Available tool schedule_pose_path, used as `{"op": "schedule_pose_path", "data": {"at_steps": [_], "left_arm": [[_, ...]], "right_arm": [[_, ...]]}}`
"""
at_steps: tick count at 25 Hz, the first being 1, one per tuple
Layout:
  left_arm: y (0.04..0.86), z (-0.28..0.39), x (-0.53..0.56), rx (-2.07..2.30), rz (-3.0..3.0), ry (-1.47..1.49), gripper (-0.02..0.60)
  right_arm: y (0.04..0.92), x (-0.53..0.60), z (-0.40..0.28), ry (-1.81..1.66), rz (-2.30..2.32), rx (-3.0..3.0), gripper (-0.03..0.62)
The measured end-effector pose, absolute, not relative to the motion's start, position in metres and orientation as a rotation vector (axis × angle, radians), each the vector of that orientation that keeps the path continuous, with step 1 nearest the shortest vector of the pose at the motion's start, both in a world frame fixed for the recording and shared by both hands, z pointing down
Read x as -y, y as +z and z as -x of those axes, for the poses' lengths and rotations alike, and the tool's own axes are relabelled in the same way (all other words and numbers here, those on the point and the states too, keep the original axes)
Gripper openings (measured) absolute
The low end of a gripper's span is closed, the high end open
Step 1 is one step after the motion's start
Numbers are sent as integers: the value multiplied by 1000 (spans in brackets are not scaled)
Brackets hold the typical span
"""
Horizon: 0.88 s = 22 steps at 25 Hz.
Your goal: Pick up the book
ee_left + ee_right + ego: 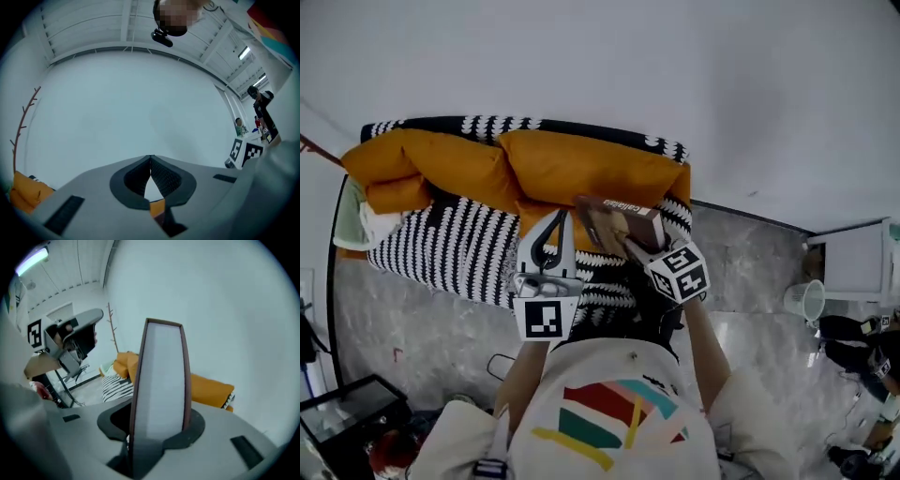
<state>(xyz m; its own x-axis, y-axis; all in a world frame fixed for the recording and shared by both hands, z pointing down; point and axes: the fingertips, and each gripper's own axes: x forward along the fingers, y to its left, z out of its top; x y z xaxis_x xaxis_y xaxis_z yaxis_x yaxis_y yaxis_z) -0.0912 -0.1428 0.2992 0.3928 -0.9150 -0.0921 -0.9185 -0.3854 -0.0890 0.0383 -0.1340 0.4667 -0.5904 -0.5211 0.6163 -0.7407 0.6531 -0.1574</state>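
Observation:
A book [623, 217] with a brown cover and pale page edges hangs in the air over the sofa, with my right gripper [614, 239] shut on it. In the right gripper view the book [161, 376] stands upright between the jaws of the right gripper [157, 425], page edges toward the camera, and both pads press its covers. My left gripper [555, 225] is just left of the book, level and apart from it. In the left gripper view the left gripper [150, 161] has its tips touching, with nothing between them and a white wall ahead.
Below the grippers a sofa carries a black-and-white patterned blanket [459, 244] and orange cushions [581, 164]. A white wall runs behind it. On the marble floor a black box [347, 412] sits at the lower left, and a white cabinet [853, 262] and a bucket [806, 300] at the right.

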Motion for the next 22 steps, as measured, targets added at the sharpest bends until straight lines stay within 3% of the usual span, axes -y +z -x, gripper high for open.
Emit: {"op": "schedule_pose_path", "data": {"at_steps": [12,18,22], "left_arm": [[248,63,125,-1474,2530,151,6],[238,10,123,-1373,2557,190,6],[230,10,121,-1344,2576,204,6]], "right_arm": [[289,87,-58,338,-1685,2679,164],[260,71,-107,233,-1882,2703,164],[257,69,-107,225,-1924,2670,164]]}}
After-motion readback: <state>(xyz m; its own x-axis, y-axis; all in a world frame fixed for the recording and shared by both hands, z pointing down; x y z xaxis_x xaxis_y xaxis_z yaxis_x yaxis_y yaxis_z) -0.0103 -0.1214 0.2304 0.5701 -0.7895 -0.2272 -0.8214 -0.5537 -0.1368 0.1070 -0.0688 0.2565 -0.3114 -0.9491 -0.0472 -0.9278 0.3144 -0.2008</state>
